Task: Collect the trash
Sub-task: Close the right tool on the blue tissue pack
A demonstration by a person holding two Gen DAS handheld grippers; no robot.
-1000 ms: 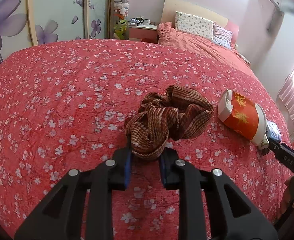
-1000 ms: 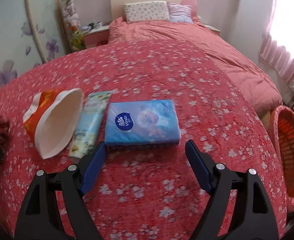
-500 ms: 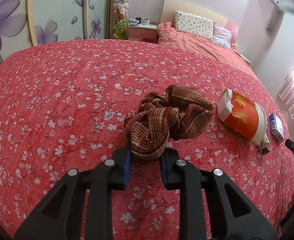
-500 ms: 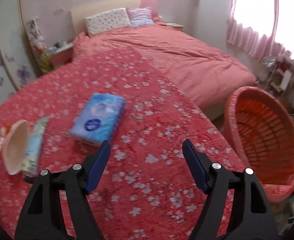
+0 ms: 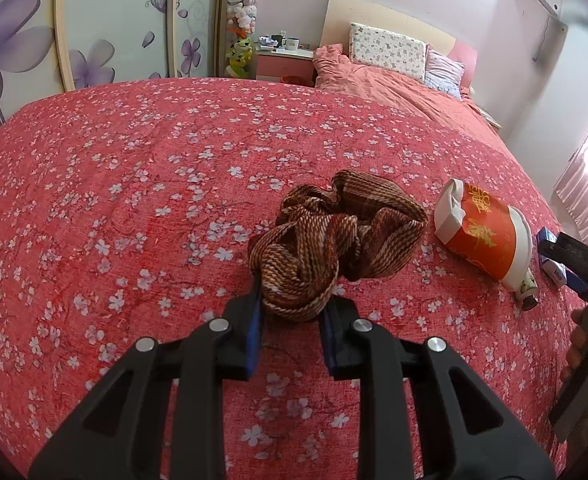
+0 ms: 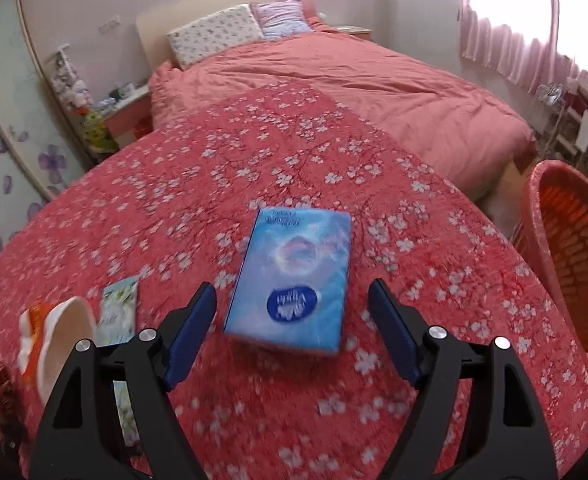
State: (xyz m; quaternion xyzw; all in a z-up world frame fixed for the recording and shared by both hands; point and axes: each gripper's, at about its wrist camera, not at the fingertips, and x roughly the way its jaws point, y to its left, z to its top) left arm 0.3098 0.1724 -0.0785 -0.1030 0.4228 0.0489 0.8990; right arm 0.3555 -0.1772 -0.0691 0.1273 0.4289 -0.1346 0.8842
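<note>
Left tool clamped on scarf, right tool spread wide over tissue pack.

Left tool (image 5: 290, 322) has its blue pads pinching the near fold of the brown striped scarf (image 5: 334, 236), which lies bunched on the red flowered bedspread (image 5: 134, 184). Right of the scarf: a red and white paper cup (image 5: 484, 236) on its side, mouth facing right, with a flat green packet (image 6: 119, 308) just beside it. Right tool (image 6: 292, 324) is opening, pads touching nothing; the blue tissue pack (image 6: 294, 276) lies on the bedspread between and just beyond the fingertips, image blurred there. Far right, off the bed edge, an orange basket (image 6: 570, 256) stands on the floor side. Pillows (image 6: 214, 38) at the far headboard.
</note>
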